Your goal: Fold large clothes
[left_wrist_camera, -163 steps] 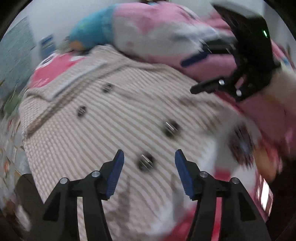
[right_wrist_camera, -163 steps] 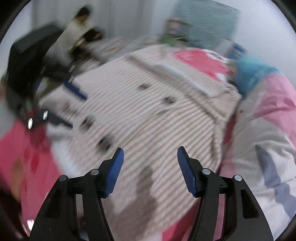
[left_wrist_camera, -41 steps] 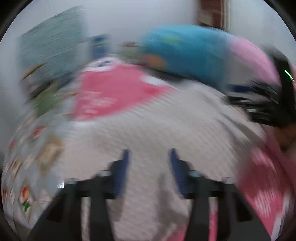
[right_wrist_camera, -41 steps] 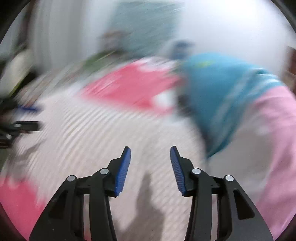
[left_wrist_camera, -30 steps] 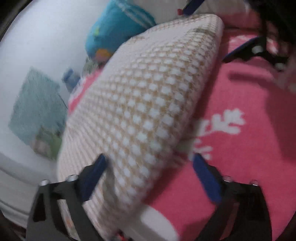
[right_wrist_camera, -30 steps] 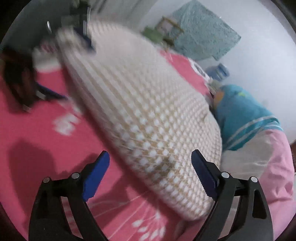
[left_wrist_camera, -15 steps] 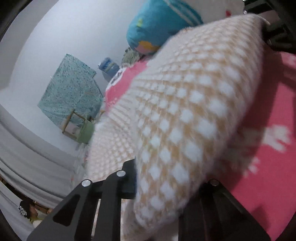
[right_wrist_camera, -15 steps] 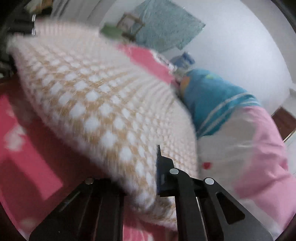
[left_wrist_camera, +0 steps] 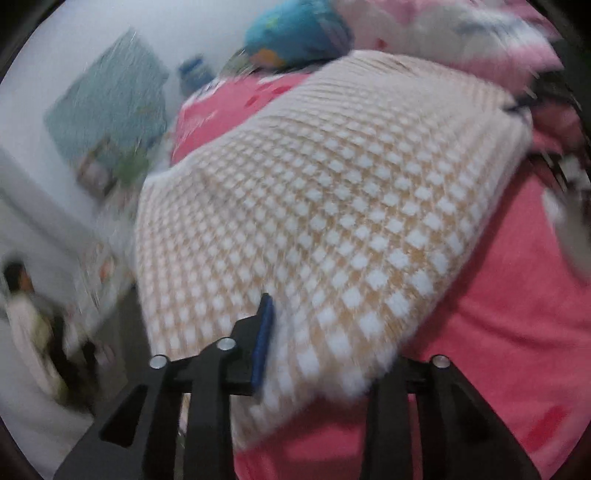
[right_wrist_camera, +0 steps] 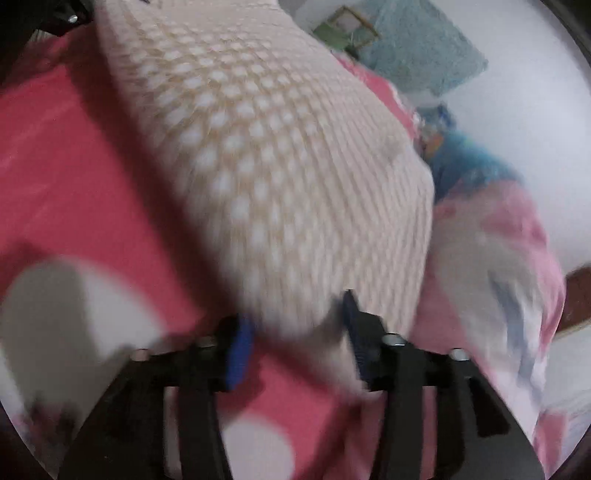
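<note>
A folded beige-and-white checked knit garment point(left_wrist_camera: 332, 206) lies on a pink bedspread point(left_wrist_camera: 491, 332). My left gripper point(left_wrist_camera: 325, 354) has its jaws around the garment's near edge; the blue pad of the left finger point(left_wrist_camera: 263, 341) shows, the right finger is hidden under the cloth. In the right wrist view the same garment point(right_wrist_camera: 280, 155) fills the middle. My right gripper point(right_wrist_camera: 295, 339) stands with its jaws a little apart around the garment's near corner. The right gripper shows blurred at the garment's far corner in the left wrist view point(left_wrist_camera: 528, 101).
A blue plush toy point(left_wrist_camera: 295, 33) and a pink-and-white quilt point(left_wrist_camera: 461, 37) lie behind the garment. A teal cloth hangs on the wall point(left_wrist_camera: 107, 110). A person point(left_wrist_camera: 26, 317) stands at far left. The quilt also lies to the right point(right_wrist_camera: 498, 266).
The garment's buttoned front is now turned under, the plain checked side up. Both grippers opened wide, then closed in on its near edge. Since half a second ago both have opened slightly.
</note>
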